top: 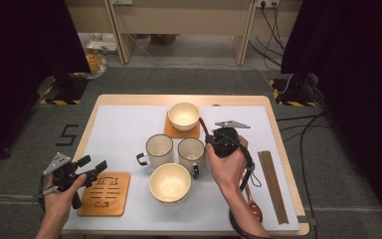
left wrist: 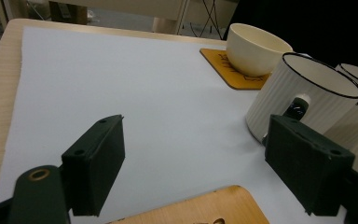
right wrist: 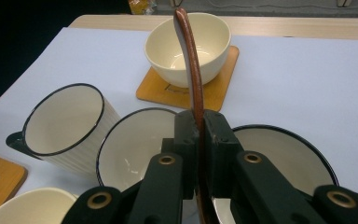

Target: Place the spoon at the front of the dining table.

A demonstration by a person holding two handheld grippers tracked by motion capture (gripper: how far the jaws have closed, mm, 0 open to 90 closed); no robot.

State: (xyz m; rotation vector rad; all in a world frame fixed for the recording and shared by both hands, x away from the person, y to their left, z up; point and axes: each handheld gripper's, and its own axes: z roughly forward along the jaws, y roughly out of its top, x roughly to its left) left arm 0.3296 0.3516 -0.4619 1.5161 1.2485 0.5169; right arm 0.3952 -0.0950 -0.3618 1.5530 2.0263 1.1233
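My right gripper is shut on the thin handle of a brown wooden spoon. It hovers over the two white mugs, and the handle points toward the cream bowl on the far wooden coaster. My left gripper is open with nothing between its jaws, above the near wooden coaster. The ribbed, black-rimmed left mug stands just beyond its right jaw.
A second cream bowl sits in front of the mugs. Brown chopsticks lie along the right edge of the white mat. A wooden spoon bowl shows by the right forearm; whether it belongs to the held handle I cannot tell.
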